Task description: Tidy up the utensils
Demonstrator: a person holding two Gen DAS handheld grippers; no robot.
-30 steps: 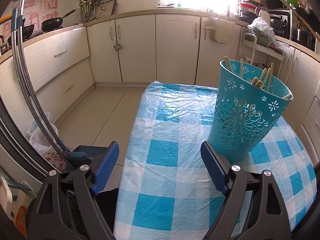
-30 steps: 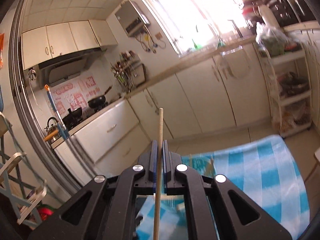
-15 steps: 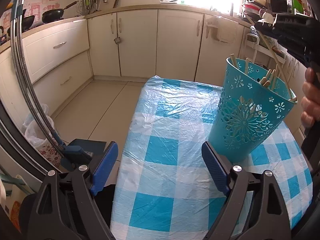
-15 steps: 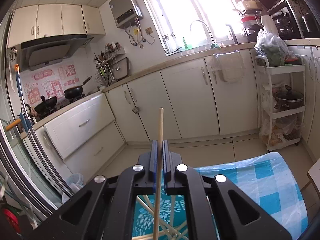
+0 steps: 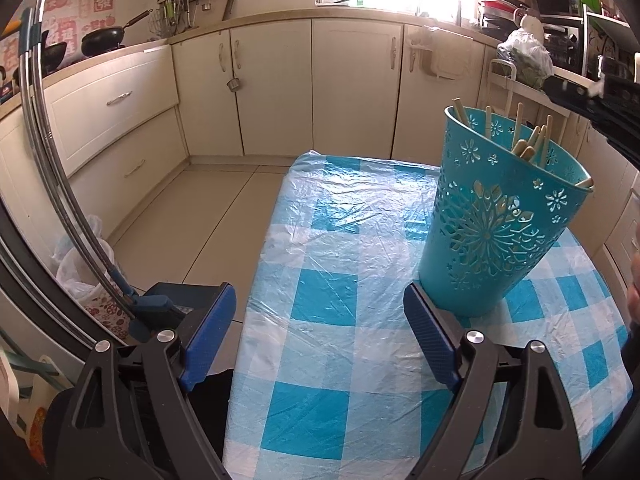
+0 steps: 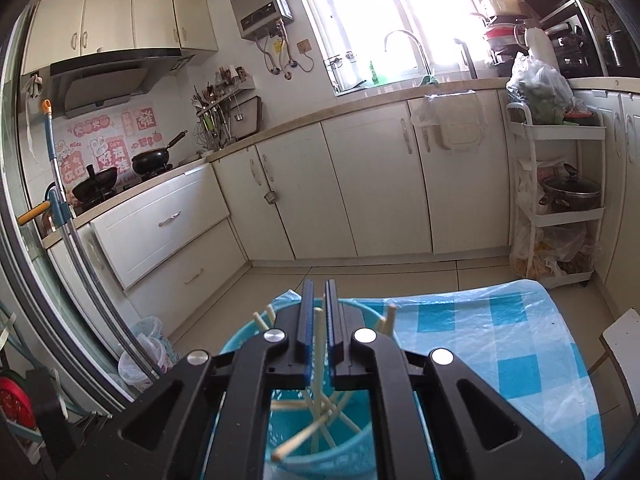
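Note:
A teal perforated utensil basket (image 5: 492,216) stands on the blue-and-white checked table (image 5: 340,320), with several wooden chopsticks (image 5: 528,144) sticking out. My left gripper (image 5: 320,332) is open and empty, low over the table, left of the basket's base. My right gripper (image 6: 319,312) hovers straight above the basket (image 6: 256,336); its jaws stand slightly apart with a wooden chopstick (image 6: 318,344) between them, dropping loose into the basket among other chopsticks (image 6: 304,436). The right gripper's body also shows at the right edge of the left wrist view (image 5: 600,104).
Cream kitchen cabinets (image 5: 276,88) line the far walls. A white trolley rack with a pot (image 6: 560,200) stands at right. A mop handle (image 5: 60,168) and a bagged bin (image 5: 80,264) are at the left. A white chair corner (image 6: 620,340) is beside the table.
My right gripper tilted down over the basket and loosened its jaws; the chopstick it held slid down from between the pads into the basket. The left gripper barely moved.

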